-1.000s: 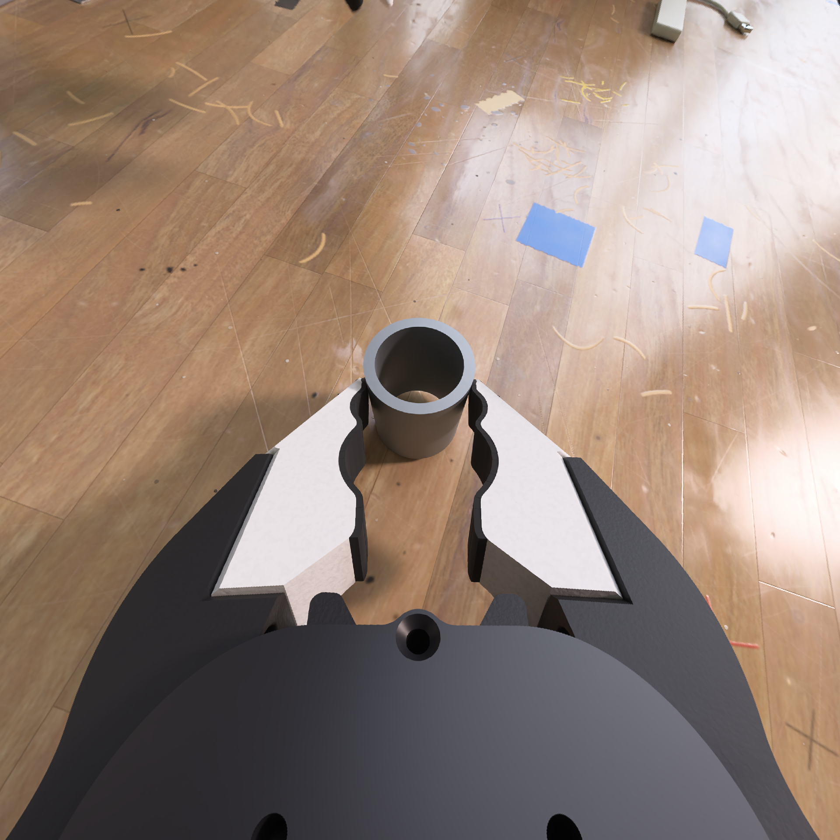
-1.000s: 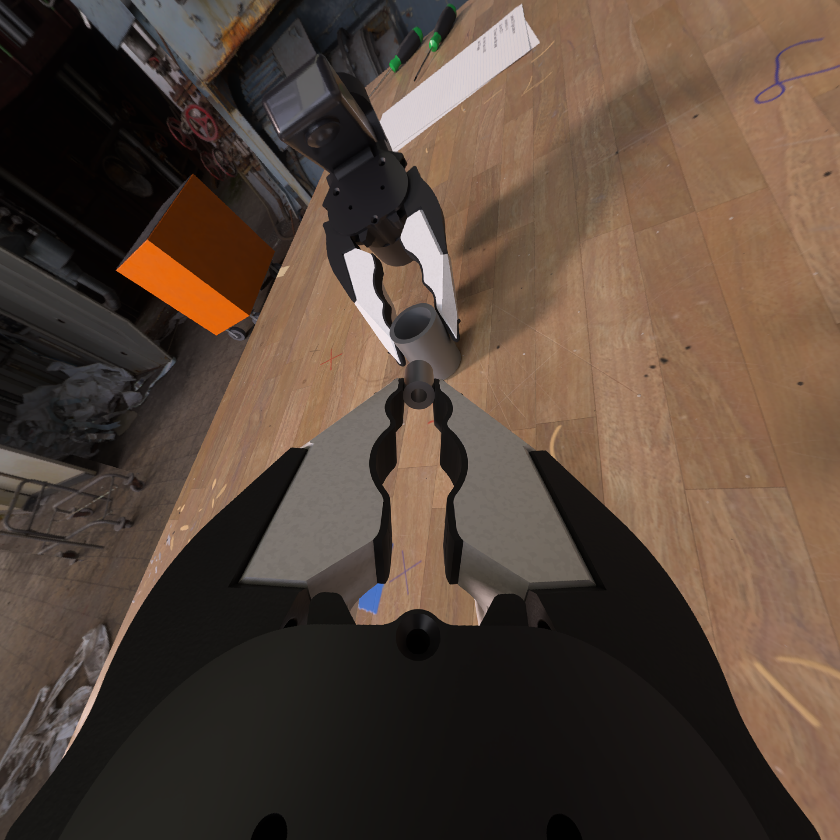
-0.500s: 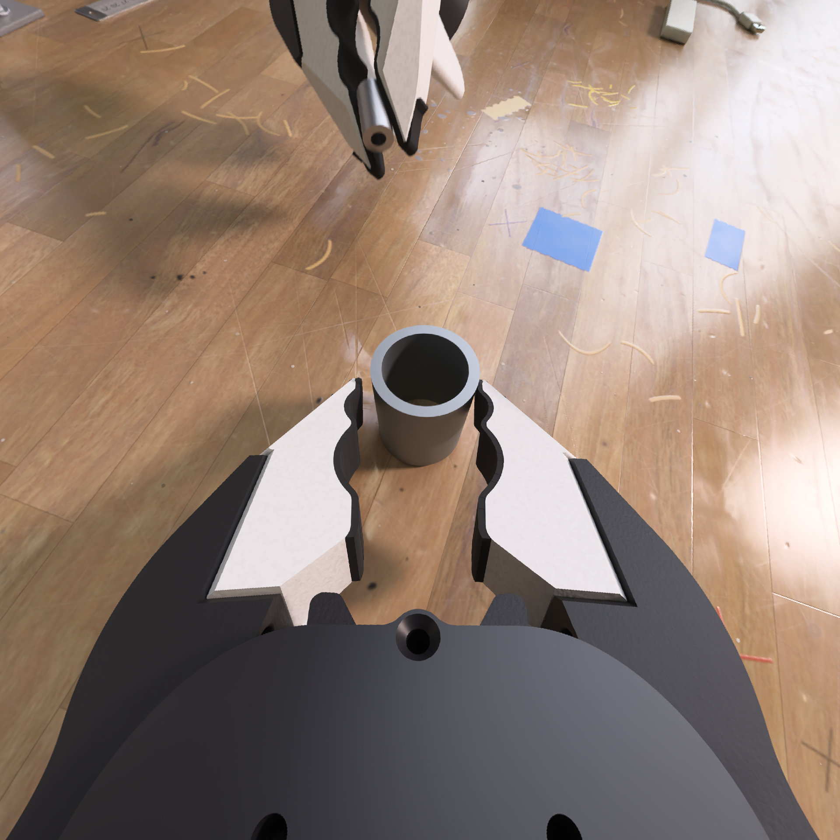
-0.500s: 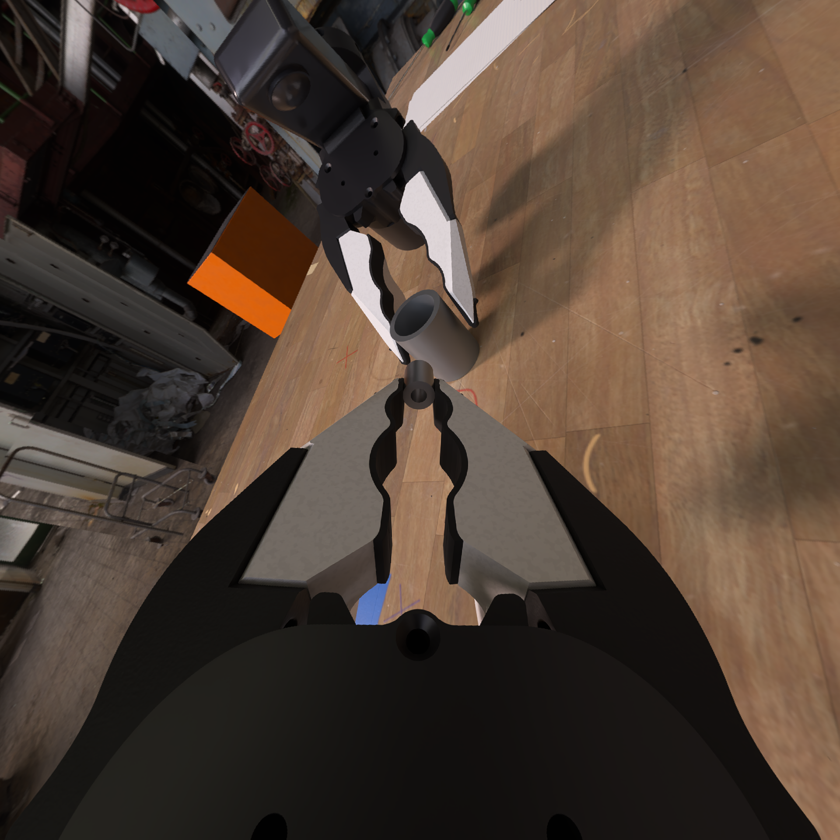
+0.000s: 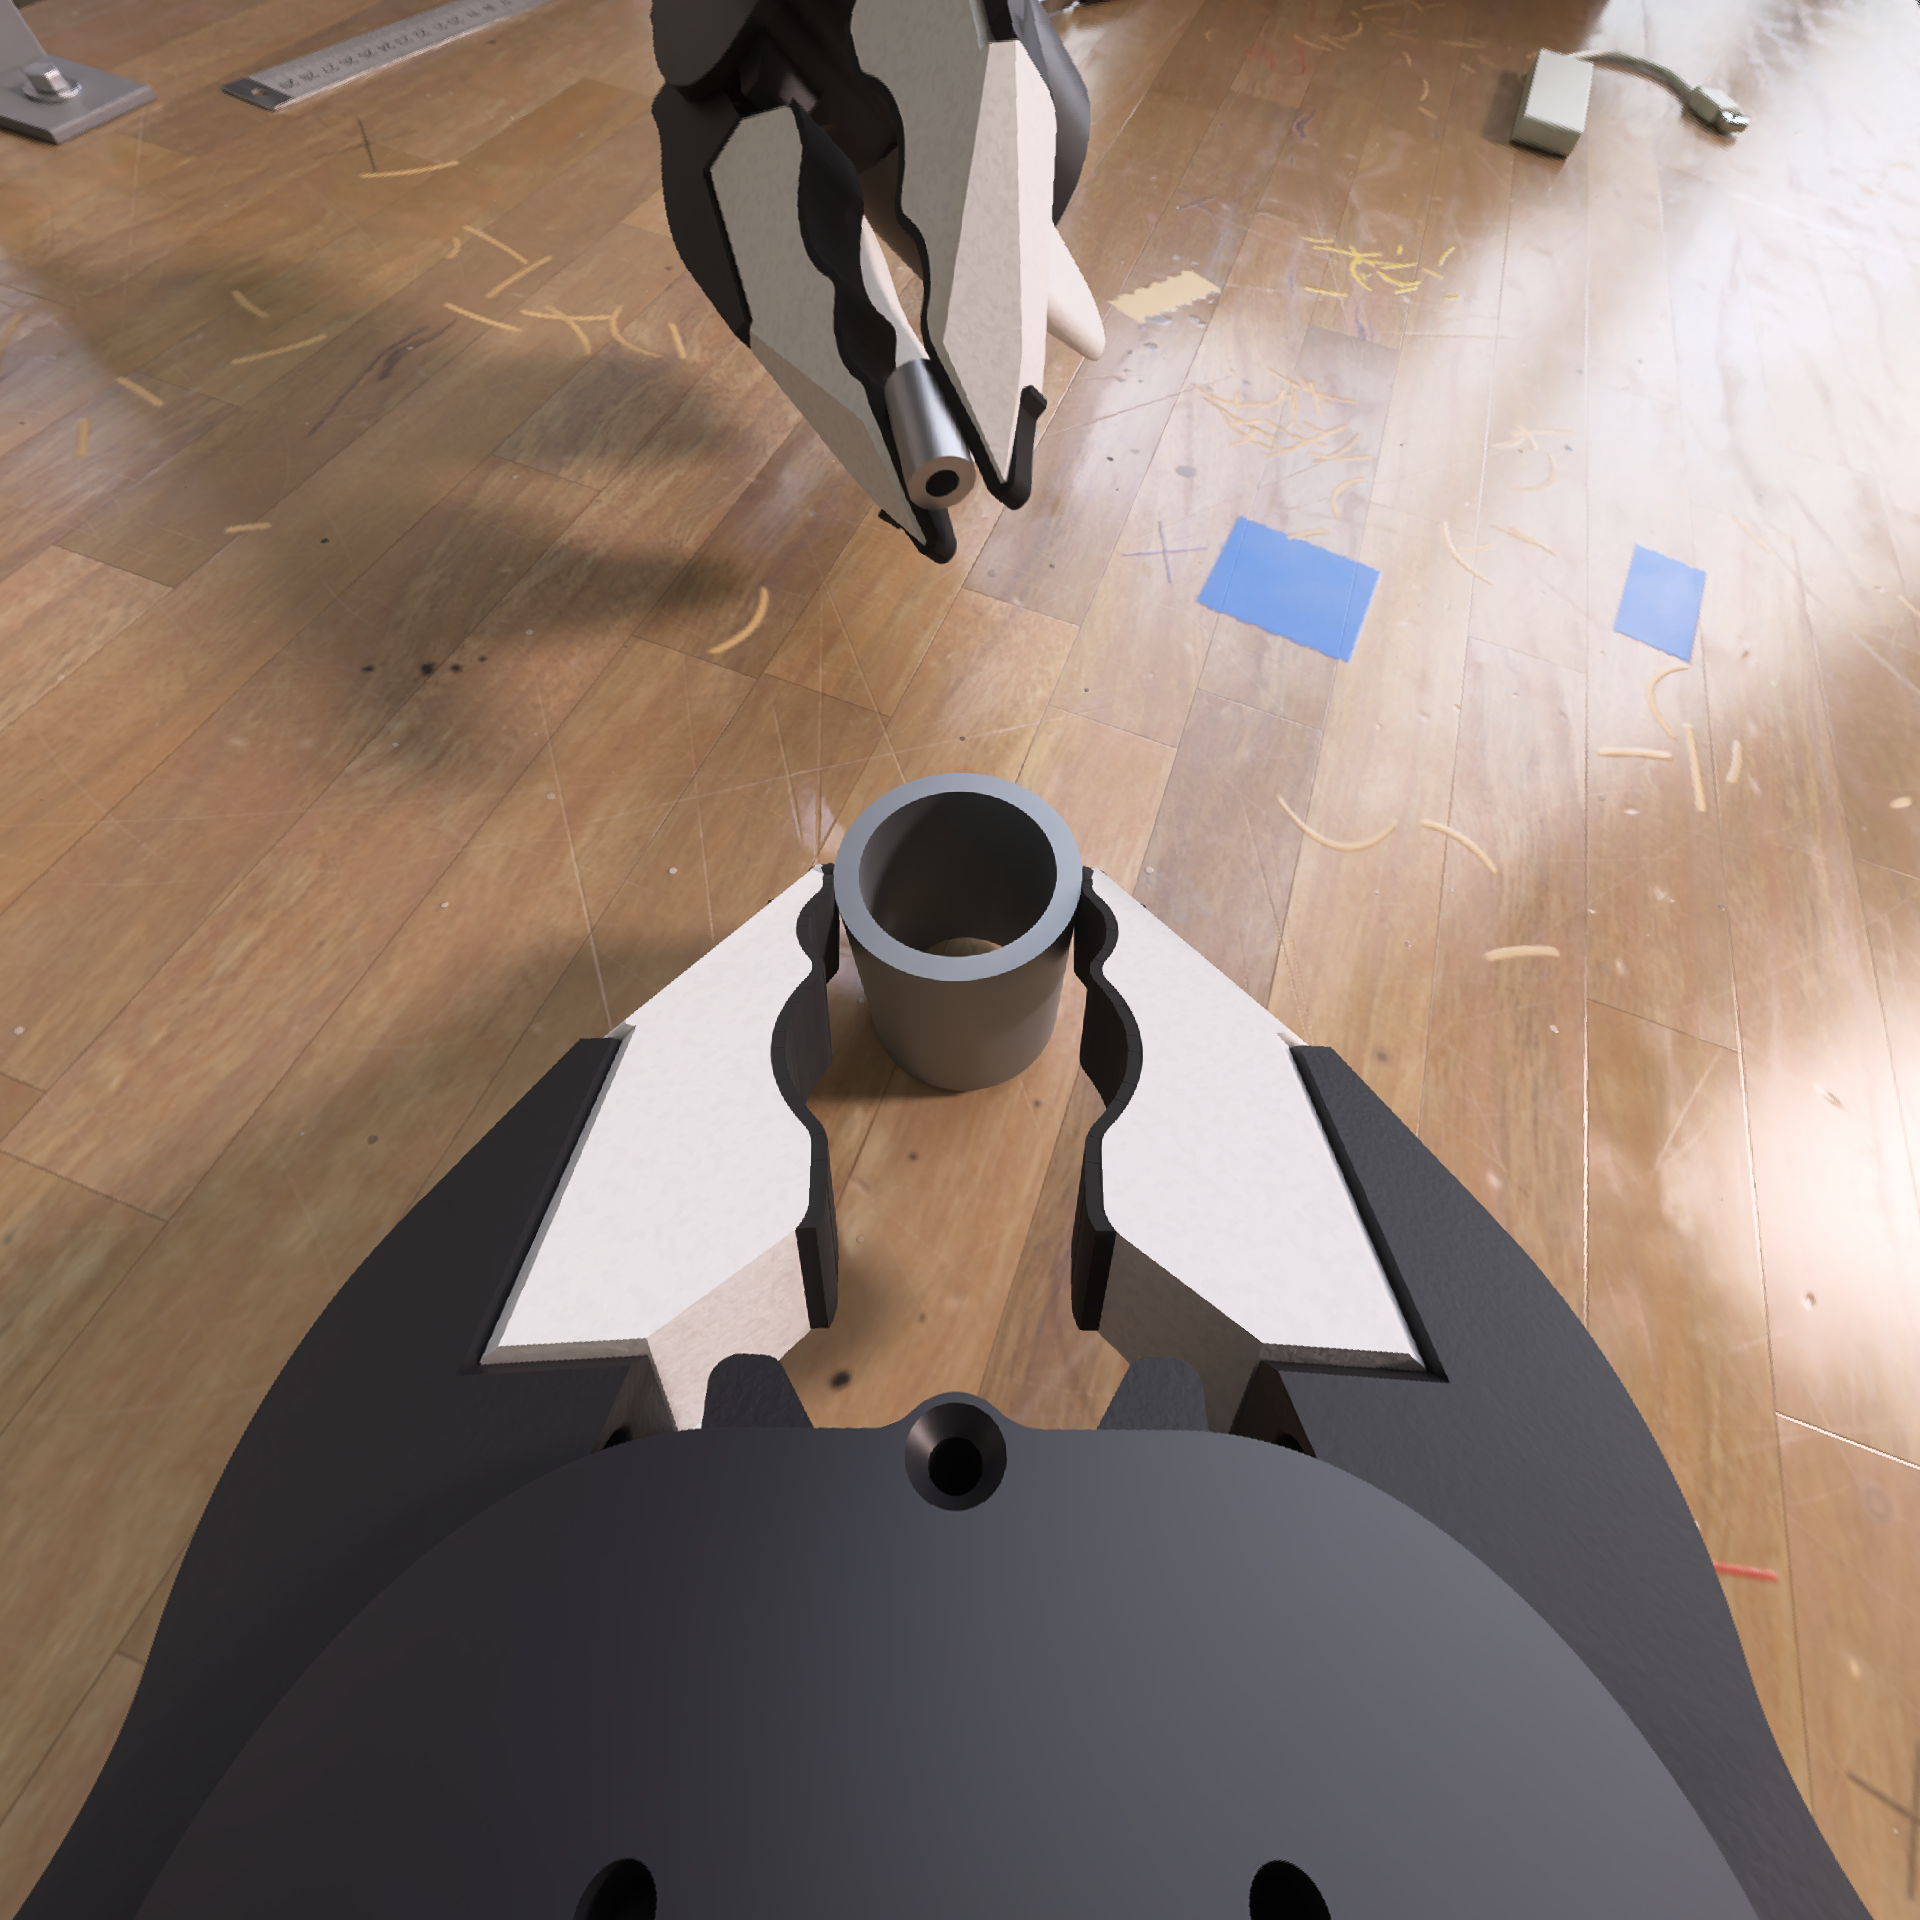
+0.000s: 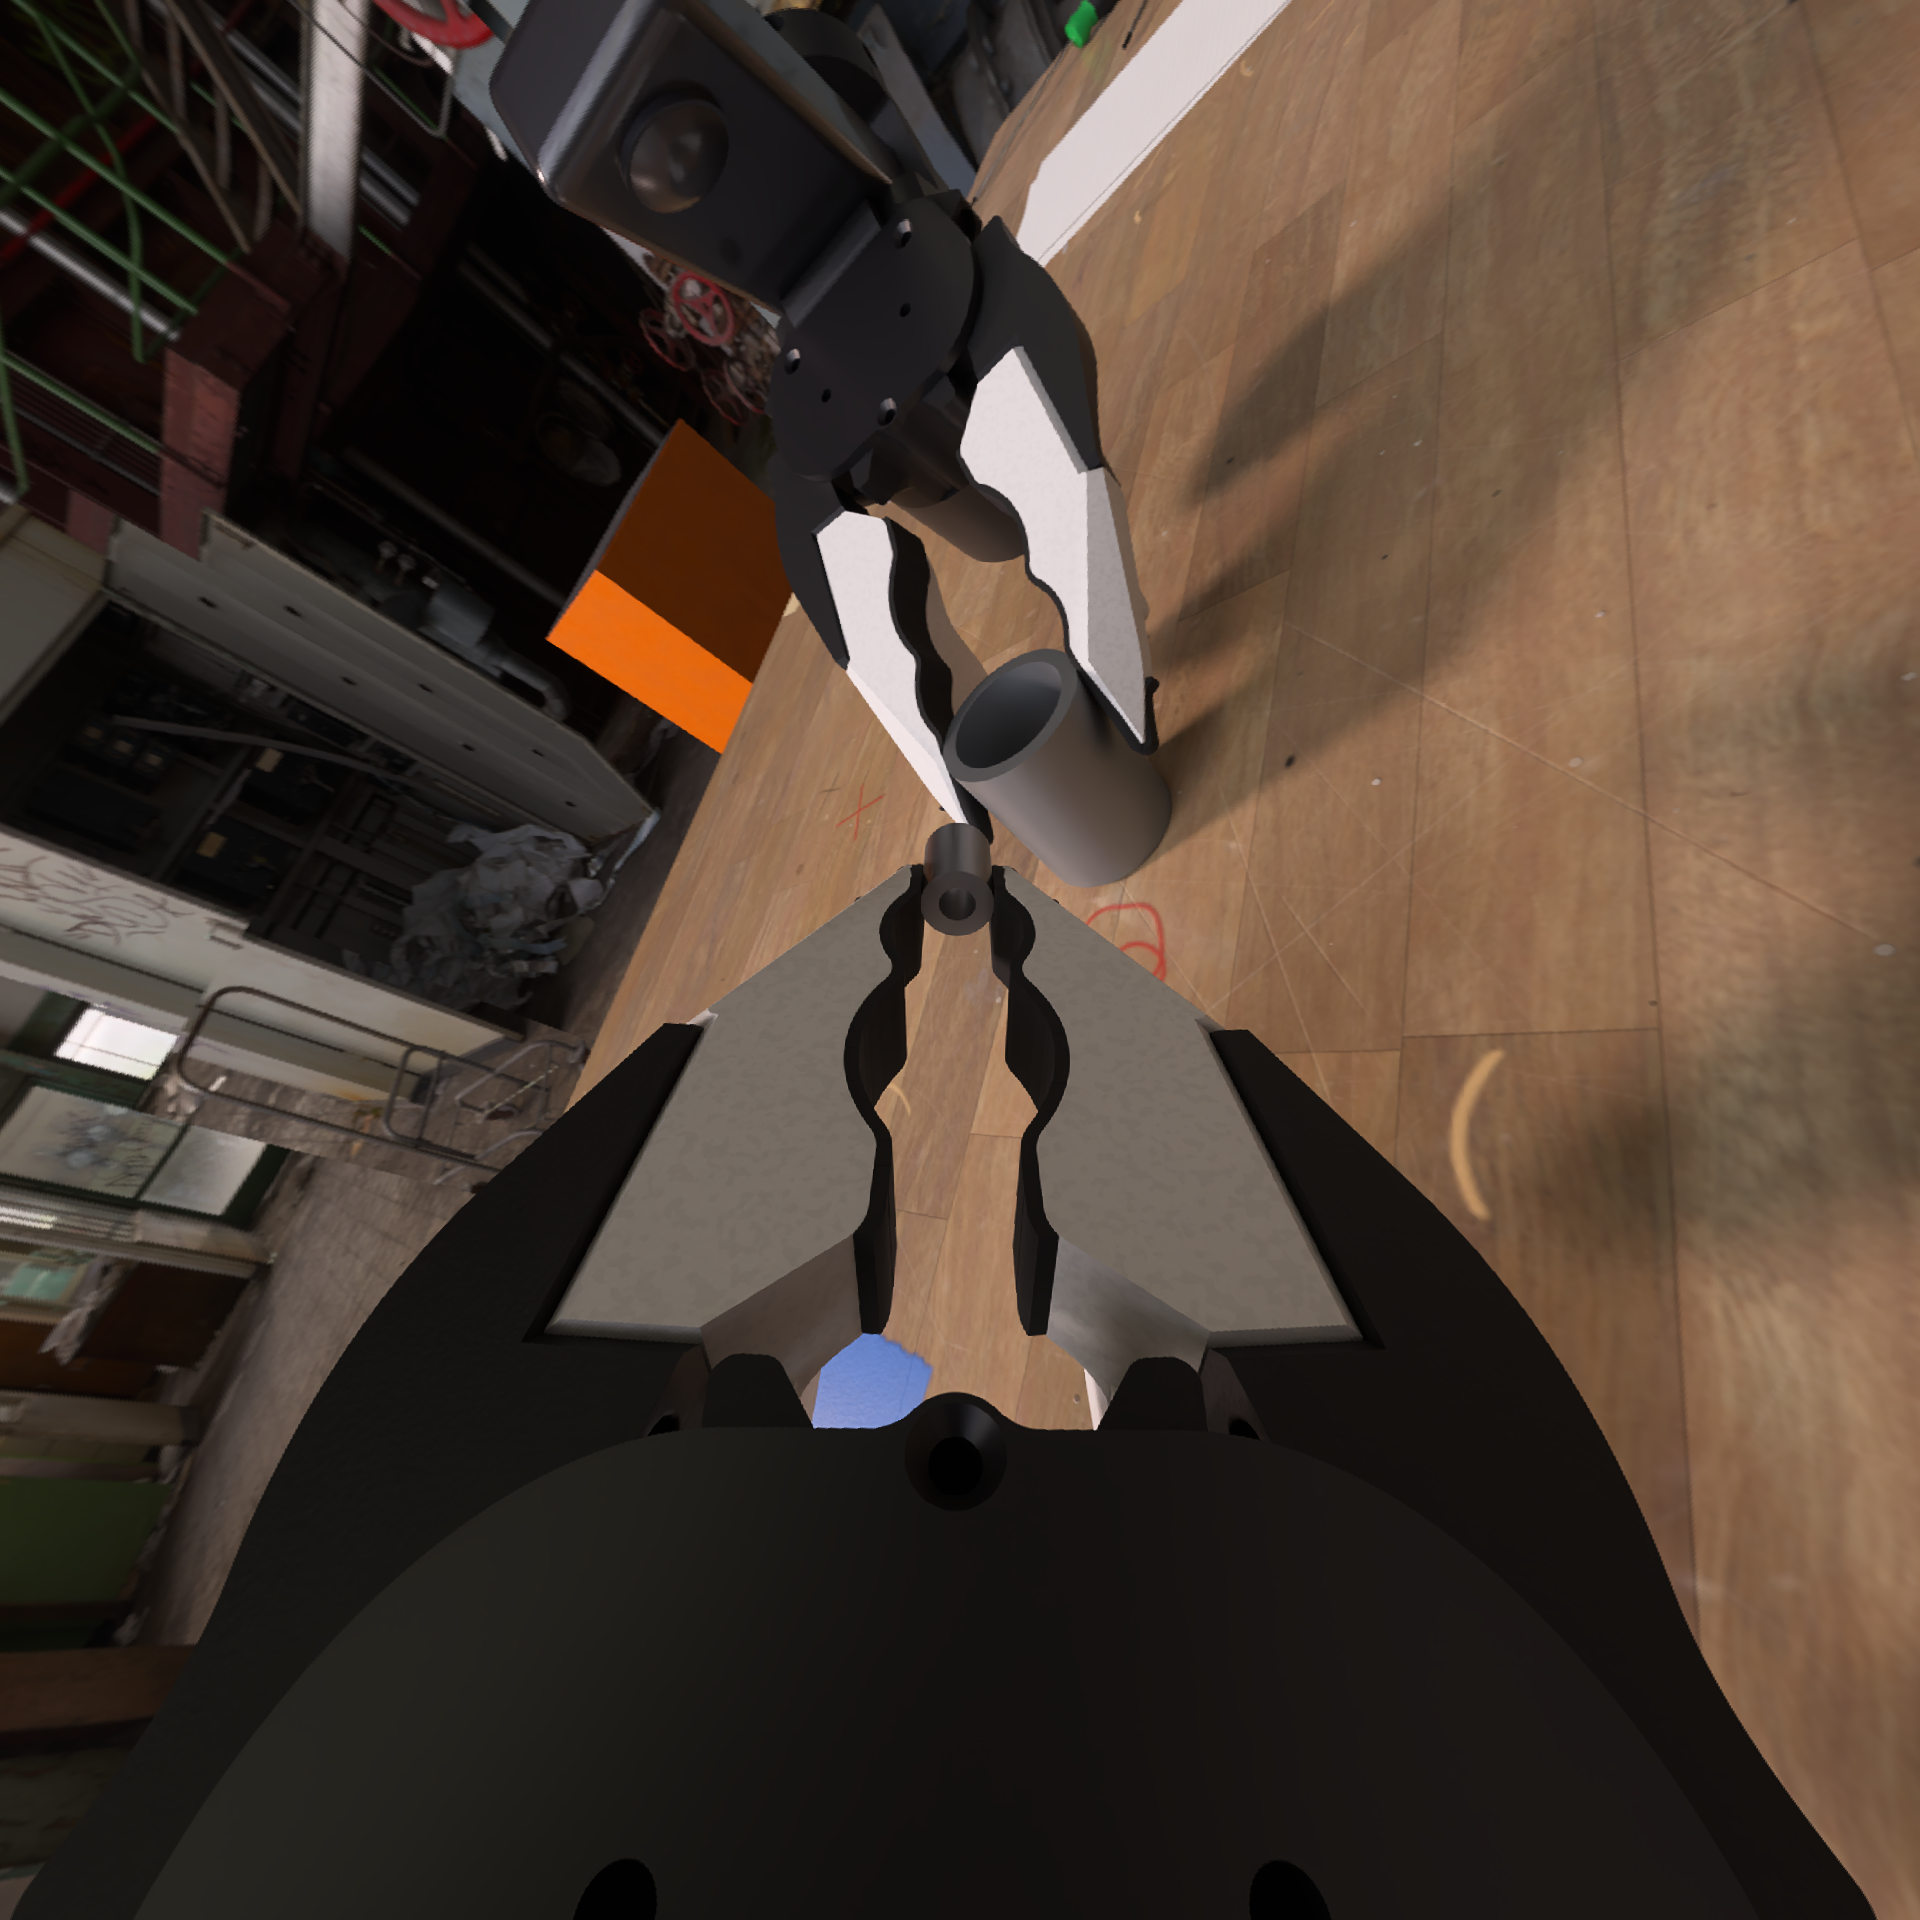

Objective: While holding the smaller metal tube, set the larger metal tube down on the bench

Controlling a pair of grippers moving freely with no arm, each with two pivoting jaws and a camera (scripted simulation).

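Observation:
The larger metal tube, dark grey and hollow, stands upright on the wooden bench. My left gripper flanks its rim with the jaws slightly open, only thin gaps showing. In the right wrist view the same tube rests on the bench between the left gripper's white fingers. My right gripper is shut on the smaller metal tube at its fingertips. It hovers in the air just short of the larger tube. In the left wrist view the right gripper and the small tube hang above the bench beyond the larger tube.
Two blue tape patches, wood shavings, a steel ruler, a metal bracket and a beige box with a cable lie farther out. The bench edge, an orange box and a white sheet show behind the left gripper.
The right gripper with the small tube has come into the left wrist view and moved closer. The larger tube has shifted in the left jaws as the left gripper moved, while staying on the bench.

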